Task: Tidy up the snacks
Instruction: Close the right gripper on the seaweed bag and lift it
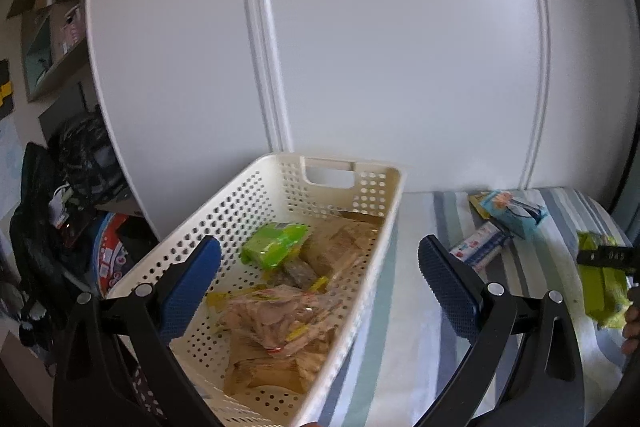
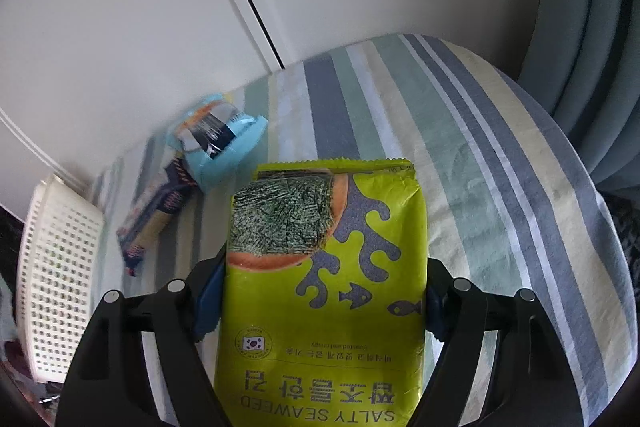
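Note:
A white perforated basket (image 1: 384,227) stands on the striped bed and holds a bright green pack (image 1: 276,245) and several clear-wrapped snack packs (image 1: 276,319). My left gripper (image 1: 320,279) hangs open above the basket's near end, nothing between its blue pads. My right gripper (image 2: 324,291) is shut on a lime-green seaweed bag (image 2: 328,267), held above the bed. That seaweed bag (image 1: 600,287) also shows at the right edge of the left wrist view. A light blue snack box (image 2: 218,143) and a long dark packet (image 2: 156,215) lie on the bed between the basket (image 2: 56,255) and the bag.
The striped bedsheet (image 2: 460,147) covers the bed. White wardrobe doors (image 1: 360,47) stand right behind the basket. Shelves and dark clutter (image 1: 80,163) fill the left side. A grey cushion (image 2: 592,27) rises at the far right.

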